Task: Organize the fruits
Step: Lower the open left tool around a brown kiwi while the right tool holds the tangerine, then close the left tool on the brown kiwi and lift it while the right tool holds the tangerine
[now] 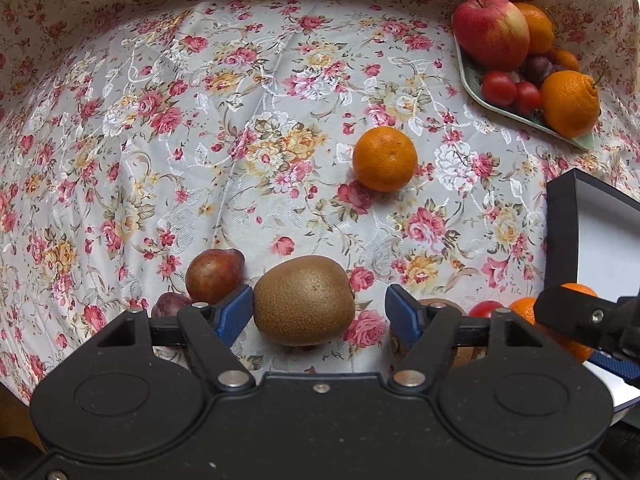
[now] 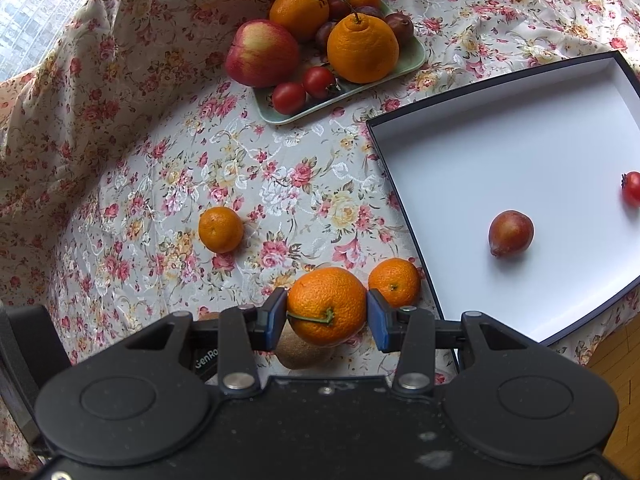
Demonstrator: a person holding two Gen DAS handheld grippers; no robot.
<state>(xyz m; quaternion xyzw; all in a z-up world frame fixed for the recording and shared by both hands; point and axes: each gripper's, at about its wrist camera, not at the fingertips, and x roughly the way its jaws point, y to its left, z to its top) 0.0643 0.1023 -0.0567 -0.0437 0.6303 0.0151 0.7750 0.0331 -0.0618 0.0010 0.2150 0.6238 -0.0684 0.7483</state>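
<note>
Brown kiwi (image 1: 304, 300) lies between my open left tongs (image 1: 320, 312), long axis across the pads, while my right tongs (image 2: 327, 312) clamp 1 orange (image 2: 326, 305)

L wrist cam: steep down, close | R wrist: same | shared: green tray (image 1: 520, 114) (image 2: 404, 65), lone mandarin (image 1: 385, 159) (image 2: 221, 229)

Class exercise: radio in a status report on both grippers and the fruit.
Right gripper clamped on an orange. Left gripper open around a kiwi, right pad clear. White box beside, nothing blocking.
</note>
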